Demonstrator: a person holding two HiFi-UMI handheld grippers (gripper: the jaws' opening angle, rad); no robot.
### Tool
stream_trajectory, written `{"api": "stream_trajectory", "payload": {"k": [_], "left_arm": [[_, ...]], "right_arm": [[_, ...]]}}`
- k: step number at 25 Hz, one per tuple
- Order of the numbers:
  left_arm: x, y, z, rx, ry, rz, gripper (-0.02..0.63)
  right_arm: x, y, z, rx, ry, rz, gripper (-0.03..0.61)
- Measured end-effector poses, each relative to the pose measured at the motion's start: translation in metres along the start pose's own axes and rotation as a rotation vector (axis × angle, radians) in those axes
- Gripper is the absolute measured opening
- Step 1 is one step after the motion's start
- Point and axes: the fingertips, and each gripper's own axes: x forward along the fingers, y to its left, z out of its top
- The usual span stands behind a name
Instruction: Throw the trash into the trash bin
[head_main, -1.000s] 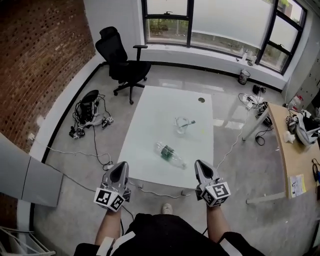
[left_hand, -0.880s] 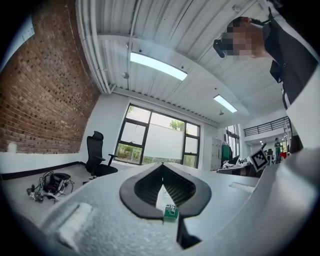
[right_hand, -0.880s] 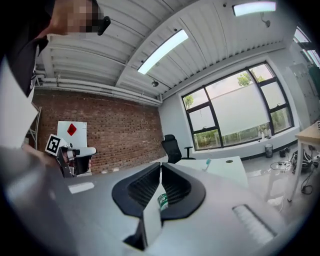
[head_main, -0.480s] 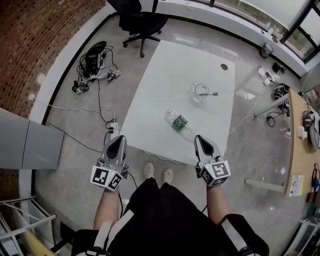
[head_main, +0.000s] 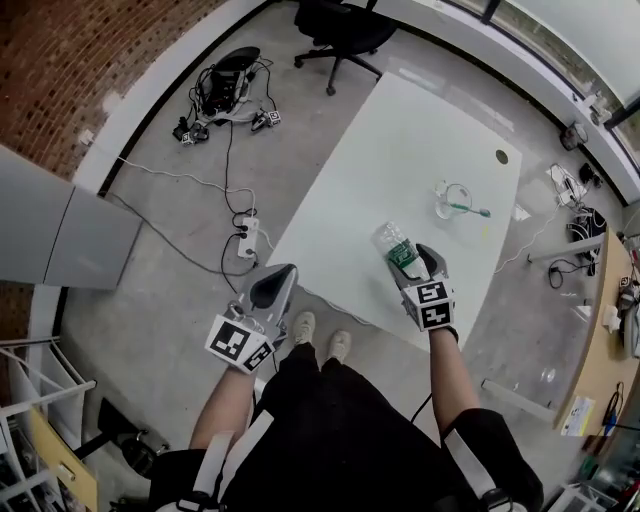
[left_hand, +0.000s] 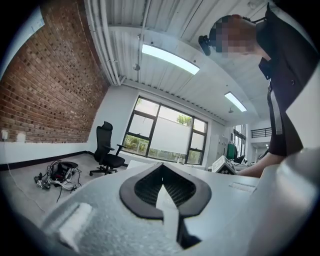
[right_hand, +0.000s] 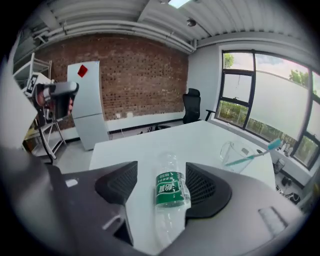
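Note:
A clear plastic bottle (head_main: 393, 245) with a green label lies on its side on the white table (head_main: 400, 150), near the front edge. My right gripper (head_main: 428, 268) reaches down over that edge. Its jaws are opening, and in the right gripper view the bottle (right_hand: 170, 192) lies lengthwise between the pads (right_hand: 120, 182), with a gap on the left side. My left gripper (head_main: 283, 278) hangs off the table's front left corner, shut on nothing (left_hand: 161, 166). A small dark bin (head_main: 571, 134) stands far off by the window wall.
A glass cup with a toothbrush (head_main: 452, 198) stands further along the table. On the floor are a power strip with cables (head_main: 248, 237), devices (head_main: 225, 85) and an office chair (head_main: 340, 25). A grey cabinet (head_main: 60, 230) is at the left and a wooden desk (head_main: 600, 340) at the right.
The right gripper has moved forward and down over the table edge to the bottle, and its jaws have come apart around it. The left gripper sank slightly and stayed shut.

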Motion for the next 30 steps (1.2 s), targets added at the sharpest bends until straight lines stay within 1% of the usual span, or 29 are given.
{"api": "stream_trajectory", "payload": {"k": [2, 5, 7, 8, 9, 11, 13, 16, 17, 18, 19, 20, 21, 23, 27, 30], "left_arm": [[0.001, -0.006, -0.002, 0.004, 0.001, 0.009, 0.002], [0.001, -0.006, -0.004, 0.009, 0.013, 0.02, 0.002], [-0.003, 0.002, -0.005, 0.004, 0.02, 0.041, 0.002], [-0.007, 0.007, -0.005, -0.001, 0.022, 0.053, 0.002], [-0.011, 0.013, -0.004, -0.005, 0.021, 0.066, 0.002], [-0.023, 0.022, -0.002, -0.01, 0.016, 0.09, 0.002], [-0.032, 0.03, 0.001, -0.005, 0.011, 0.106, 0.002], [-0.04, 0.036, 0.005, 0.003, 0.013, 0.11, 0.002], [-0.042, 0.037, 0.005, 0.003, 0.015, 0.11, 0.002], [-0.043, 0.038, 0.005, 0.003, 0.019, 0.111, 0.002], [-0.044, 0.038, 0.004, 0.004, 0.022, 0.11, 0.002], [-0.044, 0.037, 0.004, 0.004, 0.026, 0.106, 0.002], [-0.043, 0.035, 0.005, 0.006, 0.029, 0.1, 0.002], [-0.04, 0.033, 0.006, 0.012, 0.035, 0.083, 0.002], [-0.03, 0.027, 0.007, 0.032, 0.043, 0.048, 0.002], [-0.019, 0.014, 0.01, 0.048, 0.042, 0.009, 0.002]], "right_arm": [[0.015, -0.009, -0.007, -0.037, 0.057, 0.012, 0.321], [0.037, -0.02, -0.017, -0.051, 0.162, 0.021, 0.362], [0.054, -0.022, -0.026, -0.056, 0.254, 0.028, 0.41], [0.063, -0.022, -0.031, -0.068, 0.296, 0.027, 0.415], [0.07, -0.022, -0.036, -0.087, 0.332, 0.022, 0.434], [0.082, -0.019, -0.042, -0.118, 0.383, 0.008, 0.434], [0.092, -0.017, -0.045, -0.118, 0.416, 0.004, 0.434], [0.094, -0.02, -0.049, -0.058, 0.47, 0.0, 0.434], [0.093, -0.018, -0.051, -0.021, 0.489, 0.021, 0.414], [0.093, -0.012, -0.052, 0.013, 0.498, 0.055, 0.355], [0.094, -0.005, -0.051, 0.028, 0.494, 0.088, 0.333], [0.095, 0.0, -0.05, 0.024, 0.486, 0.109, 0.331], [0.094, 0.004, -0.049, 0.012, 0.48, 0.112, 0.33], [0.09, 0.009, -0.046, -0.011, 0.457, 0.091, 0.323], [0.081, 0.03, -0.021, -0.024, 0.313, 0.115, 0.321], [0.061, 0.039, 0.0, 0.018, 0.206, 0.128, 0.319]]}}
